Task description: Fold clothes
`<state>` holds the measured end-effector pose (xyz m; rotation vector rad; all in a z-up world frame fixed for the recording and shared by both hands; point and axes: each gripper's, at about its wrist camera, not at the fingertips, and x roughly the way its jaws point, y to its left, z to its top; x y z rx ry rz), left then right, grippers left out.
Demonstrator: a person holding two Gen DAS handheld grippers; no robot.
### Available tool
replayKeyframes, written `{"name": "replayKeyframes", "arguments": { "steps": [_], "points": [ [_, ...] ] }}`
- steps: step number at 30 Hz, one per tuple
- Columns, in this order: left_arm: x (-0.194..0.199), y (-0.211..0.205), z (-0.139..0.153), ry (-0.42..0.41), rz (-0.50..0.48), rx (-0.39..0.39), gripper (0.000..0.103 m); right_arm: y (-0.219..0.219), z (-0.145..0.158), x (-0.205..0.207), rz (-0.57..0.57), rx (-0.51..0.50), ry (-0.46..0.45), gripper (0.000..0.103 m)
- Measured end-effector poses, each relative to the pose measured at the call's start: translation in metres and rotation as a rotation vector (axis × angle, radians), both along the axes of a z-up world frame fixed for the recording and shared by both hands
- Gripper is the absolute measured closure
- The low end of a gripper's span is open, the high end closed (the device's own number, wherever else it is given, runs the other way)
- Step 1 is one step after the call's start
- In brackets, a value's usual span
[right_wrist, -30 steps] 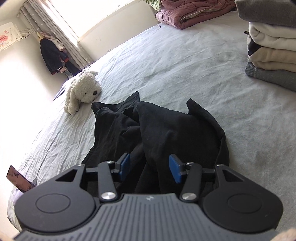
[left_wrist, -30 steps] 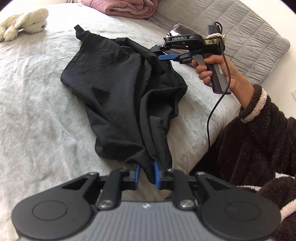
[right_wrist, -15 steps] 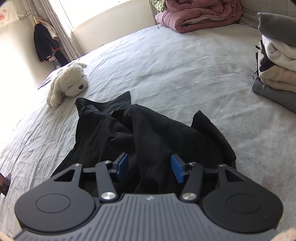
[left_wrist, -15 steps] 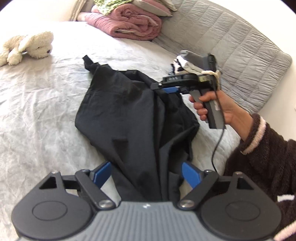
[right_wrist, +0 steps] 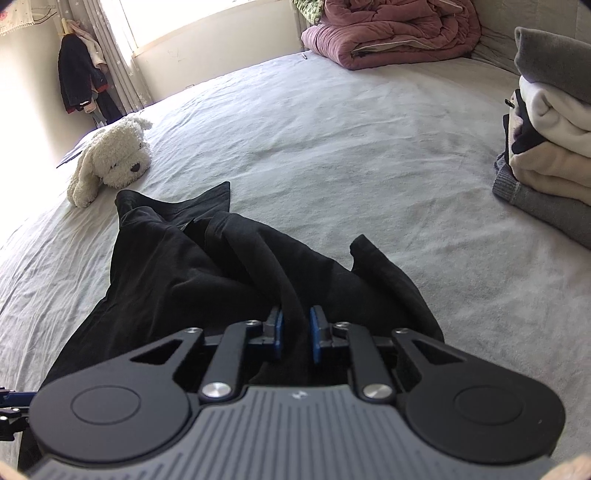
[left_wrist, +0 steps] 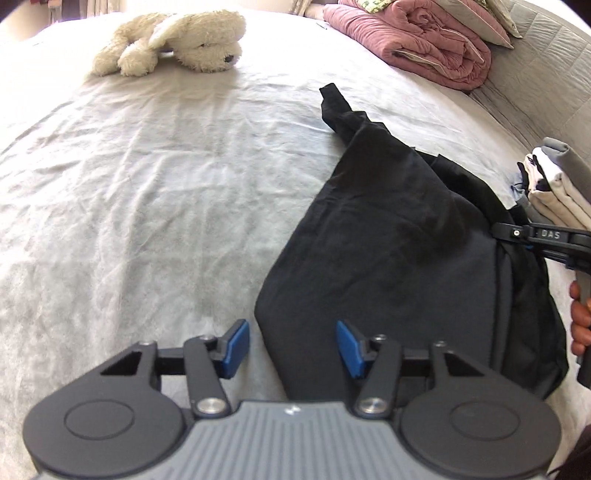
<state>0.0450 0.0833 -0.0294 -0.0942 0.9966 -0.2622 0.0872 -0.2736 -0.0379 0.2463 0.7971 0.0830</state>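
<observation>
Bedsheet (left_wrist: 147, 192) fills the left wrist view, pale grey and wrinkled. We see the left gripper (left_wrist: 291, 347) with its blue pads spread wide, nothing clamped; the near edge of the black garment (left_wrist: 399, 258) lies between and just past the pads, right pad over the cloth, left pad over bare sheet. Garment is bunched on the bed, right of centre, one narrow end pointing up toward the pink quilt (left_wrist: 424, 40). Plush dog (left_wrist: 170, 44) sits at top left, well apart from the garment. At the right edge the right gripper's (left_wrist: 517, 236) nose meets the garment's far side (pads hidden by cloth there), and a hand (left_wrist: 580, 317) holds its handle. Folded stack (left_wrist: 557, 184) sits behind it.

Right wrist view: the right gripper (right_wrist: 295, 328) has its pads drawn close together on a raised fold of the garment (right_wrist: 207, 273), so we mark it as clamped on the cloth. Garment spreads from the tool toward the plush dog (right_wrist: 114, 158), rumpled, with a pointed flap at its far end. Folded stack (right_wrist: 546, 147) is at right, grey on top, cream in the middle, grey knit at the bottom, well apart from the garment. Pink quilt (right_wrist: 388, 29) lies at the far end. Clothes (right_wrist: 79, 77) hang by the window, top left.
</observation>
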Motion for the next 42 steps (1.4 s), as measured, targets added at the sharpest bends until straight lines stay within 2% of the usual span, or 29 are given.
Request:
{"name": "replayKeyframes", "arguments": {
  "steps": [1,4,10,13,20,24,33,38,42],
  "points": [
    [0.0,-0.001,0.0,-0.008,-0.003,0.014,0.075,-0.001,0.002,-0.001,-0.003,0.006,-0.006,0.095],
    [-0.004,0.0,0.002,-0.024,-0.009,0.042,0.1,-0.003,0.009,-0.007,-0.007,0.013,-0.037,0.096],
    [-0.028,0.009,0.011,-0.035,0.006,0.042,0.101,-0.007,0.025,-0.024,-0.007,0.023,-0.094,0.097],
    [-0.039,0.014,0.015,-0.041,0.014,0.041,0.101,-0.008,0.03,-0.034,0.017,0.029,-0.096,0.097],
    [-0.08,0.024,0.025,-0.036,-0.051,0.037,0.101,-0.007,0.029,-0.064,0.062,0.041,-0.068,0.097],
    [-0.099,0.025,0.027,-0.011,-0.114,-0.033,0.101,-0.005,0.025,-0.082,0.084,0.046,-0.047,0.097],
    [-0.143,0.026,0.016,0.065,-0.259,-0.115,0.101,-0.019,0.016,-0.111,0.119,0.083,0.003,0.098],
    [-0.145,0.033,0.008,0.104,-0.265,-0.159,0.101,-0.019,0.011,-0.121,0.142,0.085,0.028,0.097],
    [-0.138,0.043,0.016,0.078,-0.235,-0.189,0.098,-0.024,0.017,-0.122,0.115,0.111,0.002,0.087]
  ]
}}
